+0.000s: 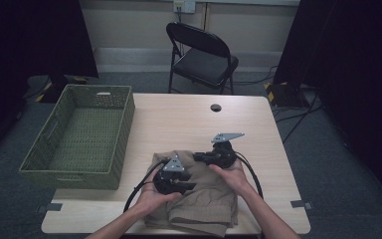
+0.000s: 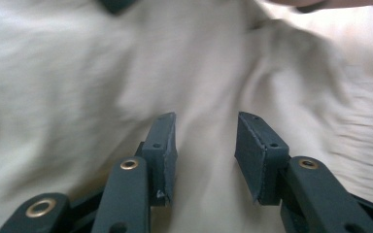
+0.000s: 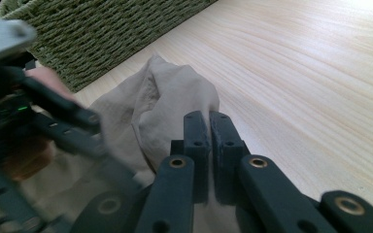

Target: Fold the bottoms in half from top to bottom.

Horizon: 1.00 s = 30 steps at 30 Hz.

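A folded khaki garment (image 1: pixel 206 204) lies on the near middle of the wooden table (image 1: pixel 179 119). My left gripper (image 1: pixel 192 186) hovers over the garment's upper left part, pointing right. In the left gripper view its jaws stand open (image 2: pixel 206 124) just above the pale cloth (image 2: pixel 77 73), with nothing between the pads. My right gripper (image 1: pixel 197 157) points left at the garment's far edge. In the right gripper view it (image 3: pixel 210 119) is shut on a raised fold of the garment (image 3: pixel 170 97). The left gripper (image 3: pixel 39 116) shows blurred beside that fold.
A green woven basket (image 1: pixel 125 130) stands on the table's left side, seen close behind the cloth (image 3: pixel 102 34) in the right gripper view. A black folding chair (image 1: pixel 204 55) stands beyond the far edge. A cable hole (image 1: pixel 216 107) is near the far middle.
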{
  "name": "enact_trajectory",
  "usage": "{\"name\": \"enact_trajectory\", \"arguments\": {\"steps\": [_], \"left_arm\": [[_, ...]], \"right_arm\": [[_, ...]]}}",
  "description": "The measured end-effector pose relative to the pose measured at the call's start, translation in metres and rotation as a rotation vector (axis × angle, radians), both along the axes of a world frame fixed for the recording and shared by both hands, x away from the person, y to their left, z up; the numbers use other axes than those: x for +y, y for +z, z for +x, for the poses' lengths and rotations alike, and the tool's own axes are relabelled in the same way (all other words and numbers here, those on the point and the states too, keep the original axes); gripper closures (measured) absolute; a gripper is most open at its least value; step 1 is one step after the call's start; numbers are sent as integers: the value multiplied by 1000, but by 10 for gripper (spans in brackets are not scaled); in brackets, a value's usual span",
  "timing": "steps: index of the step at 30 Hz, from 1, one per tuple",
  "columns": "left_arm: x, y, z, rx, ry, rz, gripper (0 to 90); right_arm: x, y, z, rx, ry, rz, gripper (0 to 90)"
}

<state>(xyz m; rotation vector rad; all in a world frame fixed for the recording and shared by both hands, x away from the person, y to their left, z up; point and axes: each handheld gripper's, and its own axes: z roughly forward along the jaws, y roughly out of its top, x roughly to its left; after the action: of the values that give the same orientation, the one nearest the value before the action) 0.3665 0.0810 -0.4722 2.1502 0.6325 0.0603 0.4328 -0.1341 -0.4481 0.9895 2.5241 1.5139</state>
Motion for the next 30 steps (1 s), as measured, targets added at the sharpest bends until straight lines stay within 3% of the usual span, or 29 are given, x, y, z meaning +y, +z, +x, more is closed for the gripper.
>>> {"name": "enact_trajectory", "arguments": {"steps": [3,7,11,14,15,17,21,24,30], "left_arm": [[1,13,-9,5,-58,-29,557],[3,14,-19,28,-82,-36,544],[-3,8,-23,38,-108,16,464],[-6,2,-23,55,-116,30,439],[-9,-3,-22,58,-122,69,439],[-13,-11,-20,61,-122,91,429],[-17,-13,-15,32,-89,111,372],[-19,-16,-10,26,-56,109,374],[-16,-14,0,-33,16,142,375]], "right_arm": [[-1,0,1,-5,-1,0,864],[-2,-1,2,-3,-6,-3,864],[-3,0,2,-9,-14,-1,864],[-3,0,2,-11,-20,-1,864],[-4,0,3,-11,-25,1,864],[-3,1,3,-18,-32,0,864],[-2,4,3,-33,-36,6,864],[-2,8,3,-45,-43,20,864],[0,19,2,-77,-52,55,864]]}}
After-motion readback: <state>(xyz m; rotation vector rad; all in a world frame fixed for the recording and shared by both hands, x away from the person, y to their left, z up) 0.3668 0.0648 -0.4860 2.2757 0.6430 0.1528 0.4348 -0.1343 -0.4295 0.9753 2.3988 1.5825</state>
